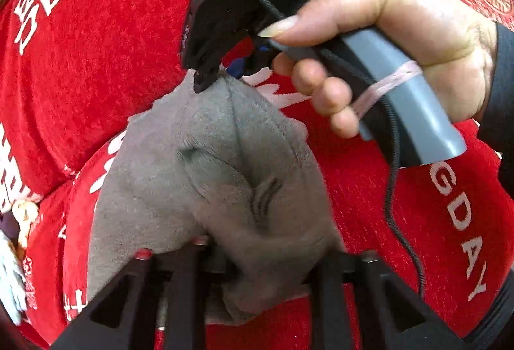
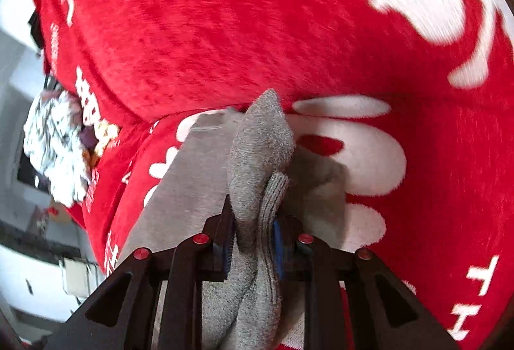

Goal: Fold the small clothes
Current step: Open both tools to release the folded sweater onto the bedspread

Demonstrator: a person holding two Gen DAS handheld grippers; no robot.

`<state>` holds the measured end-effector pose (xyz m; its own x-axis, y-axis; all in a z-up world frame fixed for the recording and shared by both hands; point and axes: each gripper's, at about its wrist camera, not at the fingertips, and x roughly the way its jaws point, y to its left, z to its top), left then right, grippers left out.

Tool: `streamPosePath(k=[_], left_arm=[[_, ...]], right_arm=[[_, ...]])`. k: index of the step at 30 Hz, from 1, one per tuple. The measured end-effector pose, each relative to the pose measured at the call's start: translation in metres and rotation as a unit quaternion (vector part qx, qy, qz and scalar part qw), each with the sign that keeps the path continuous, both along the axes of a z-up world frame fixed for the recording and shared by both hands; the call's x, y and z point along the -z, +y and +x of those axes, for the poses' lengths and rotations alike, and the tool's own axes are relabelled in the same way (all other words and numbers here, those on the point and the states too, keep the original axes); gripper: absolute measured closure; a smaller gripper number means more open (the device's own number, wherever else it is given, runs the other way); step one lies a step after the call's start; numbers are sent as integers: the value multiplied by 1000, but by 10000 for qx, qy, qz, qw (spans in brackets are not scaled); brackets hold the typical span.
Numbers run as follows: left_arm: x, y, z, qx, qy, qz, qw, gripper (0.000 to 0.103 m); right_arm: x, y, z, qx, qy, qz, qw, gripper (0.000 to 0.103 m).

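Note:
A grey sock [image 1: 199, 176] lies crumpled on a red blanket [image 1: 96, 67] with white lettering. In the left wrist view its near end bunches up between the spread fingers of my left gripper [image 1: 270, 256]. That fabric hides the pads, and the jaws stand apart with the sock loose between them. A hand [image 1: 401, 38] holds my right gripper [image 1: 204, 80], whose tips meet the sock's far corner. In the right wrist view the sock [image 2: 260, 141] stands up between the blue pads of my right gripper [image 2: 253, 237], which press on it from both sides.
The red blanket [image 2: 257, 28] covers a soft, humped surface that fills both views. A white and yellow bundle of cloth [image 2: 57, 144] sits at its left edge, seen also as a pale bundle [image 1: 13, 256] in the left wrist view. Beyond that edge lies a pale floor [image 2: 29, 273].

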<state>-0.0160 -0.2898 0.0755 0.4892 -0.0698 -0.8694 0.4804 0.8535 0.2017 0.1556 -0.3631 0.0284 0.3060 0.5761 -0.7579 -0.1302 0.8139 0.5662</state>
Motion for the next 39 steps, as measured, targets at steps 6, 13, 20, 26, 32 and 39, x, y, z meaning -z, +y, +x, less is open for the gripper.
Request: streamPosePath(k=[6, 13, 20, 26, 32, 39], left_arm=[[-33, 25, -16, 77, 122, -699, 9974, 35], [-75, 104, -26, -270, -294, -1471, 9883, 15], [-46, 161, 19, -1410, -48, -1606, 9769, 11], [-4, 177, 17, -1470, 257, -1318, 9800, 10], [-33, 188, 9, -1481, -48, -1547, 9768, 10], [-11, 188, 16, -1548, 57, -1090, 9819, 10]], right_arm=[[-33, -29, -30, 578, -291, -108, 9978, 50], [-89, -2, -97, 13, -1135, 486, 9923, 37], [-47, 43, -118, -326, -477, 830, 9949, 37], [-21, 3, -143, 577, -285, 653, 9958, 41], [-61, 2, -177, 750, -919, 472, 9918, 41], [-55, 36, -196, 778, -912, -641, 9907, 40]])
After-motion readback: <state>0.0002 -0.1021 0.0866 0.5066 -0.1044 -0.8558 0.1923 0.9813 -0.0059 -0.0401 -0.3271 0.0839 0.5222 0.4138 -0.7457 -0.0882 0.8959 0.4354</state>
